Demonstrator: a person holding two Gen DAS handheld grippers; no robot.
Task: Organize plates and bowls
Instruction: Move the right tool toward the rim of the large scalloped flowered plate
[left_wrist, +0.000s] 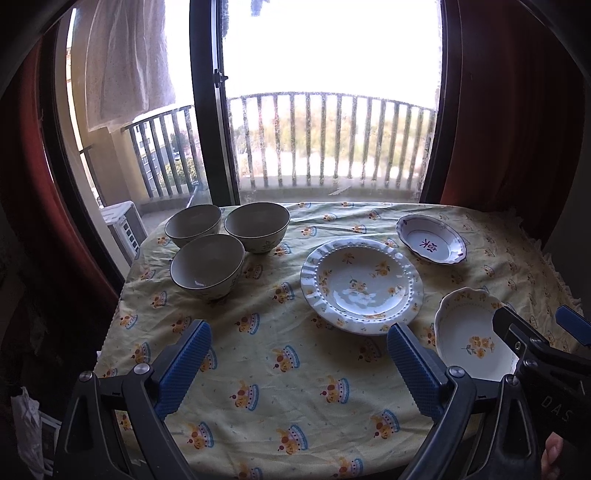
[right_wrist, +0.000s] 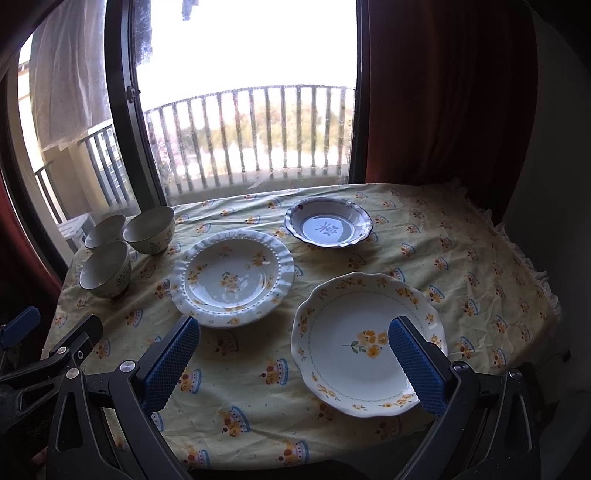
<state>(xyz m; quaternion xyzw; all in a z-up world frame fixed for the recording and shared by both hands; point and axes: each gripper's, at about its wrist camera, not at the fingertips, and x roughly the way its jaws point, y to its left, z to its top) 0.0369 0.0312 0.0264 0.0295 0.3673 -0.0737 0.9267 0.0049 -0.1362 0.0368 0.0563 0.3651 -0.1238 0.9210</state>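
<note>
Both tongs gape above uncluttered near tablecloth.

Both wrist cameras look forward and down across the table toward the window, from the near edge; both frames share the ribbed plate at centre

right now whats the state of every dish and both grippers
three bowls: upright, empty, unstacked
ribbed floral plate: flat, empty
blue-rimmed plate: flat, empty
scalloped floral plate: flat, empty, ungripped
left gripper: open, holding nothing
right gripper: open, holding nothing
</note>
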